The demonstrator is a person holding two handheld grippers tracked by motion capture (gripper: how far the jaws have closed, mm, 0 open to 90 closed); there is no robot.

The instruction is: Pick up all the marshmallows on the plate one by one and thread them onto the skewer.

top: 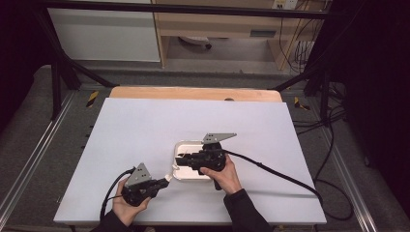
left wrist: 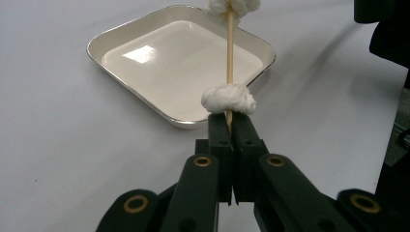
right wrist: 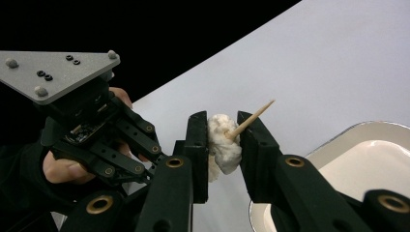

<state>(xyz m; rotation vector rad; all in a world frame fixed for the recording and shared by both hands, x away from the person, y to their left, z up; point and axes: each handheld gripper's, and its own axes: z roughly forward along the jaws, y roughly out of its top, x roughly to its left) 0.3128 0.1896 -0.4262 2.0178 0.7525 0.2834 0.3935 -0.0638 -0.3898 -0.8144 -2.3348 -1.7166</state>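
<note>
- Left gripper (left wrist: 231, 126) has its jaws pinched tight on the bottom end of a thin wooden skewer (left wrist: 230, 53), right there in the left gripper view.
- A white lump (left wrist: 228, 98) sits on the skewer just above those jaws, touching their tips.
- Further up the skewer, a second white lump (right wrist: 223, 140) is caught between the right gripper's (right wrist: 223, 129) jaws, which stand a little apart, both pads pressed on the lump.
- The skewer's pointed tip (right wrist: 265, 106) pokes out past that lump, beyond the right jaws.
- From the high view, the left gripper (top: 166, 180) sits near the front edge of the tabletop (top: 145, 125), left of centre; the right gripper (top: 181, 159) hovers over the tray (top: 180, 146), pointing left.
- The tray (left wrist: 145, 92) is shallow, cream inside with a shiny rim, lying around the middle of the tabletop, just behind the skewer.
- The skewer spans between the two grippers at the tray's near-left corner.
- Each hand (top: 223, 175) wraps its own gripper.
</note>
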